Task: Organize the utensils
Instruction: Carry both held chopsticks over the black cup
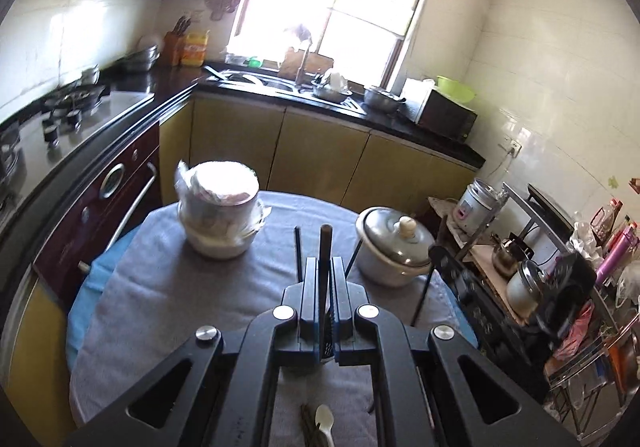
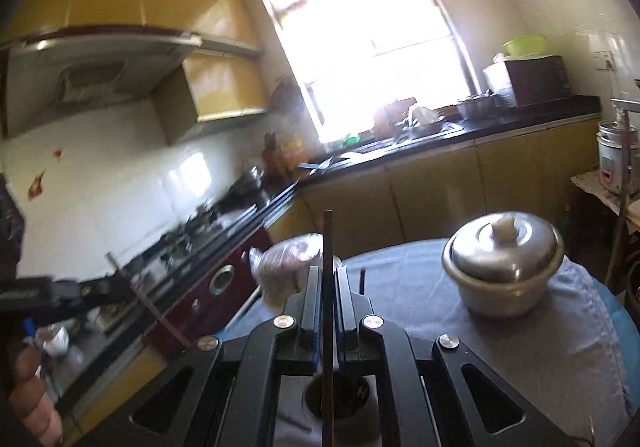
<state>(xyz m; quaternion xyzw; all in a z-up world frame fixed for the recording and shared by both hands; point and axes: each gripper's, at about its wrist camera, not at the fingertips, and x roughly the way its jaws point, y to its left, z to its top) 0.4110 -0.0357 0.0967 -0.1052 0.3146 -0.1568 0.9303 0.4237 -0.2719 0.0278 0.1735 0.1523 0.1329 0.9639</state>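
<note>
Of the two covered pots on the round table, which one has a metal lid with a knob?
The steel pot on the table's right side; its metal lid has a pale knob. The other pot, to the left, is wrapped in clear plastic instead.

on the table (image 1: 168,287), wrapped bowls (image 1: 218,215) sit left, lidded pot (image 1: 394,247) right.

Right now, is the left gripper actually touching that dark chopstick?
Touching. In the left wrist view the left gripper has its fingers closed against both sides of the dark chopstick, with no gap showing.
</note>
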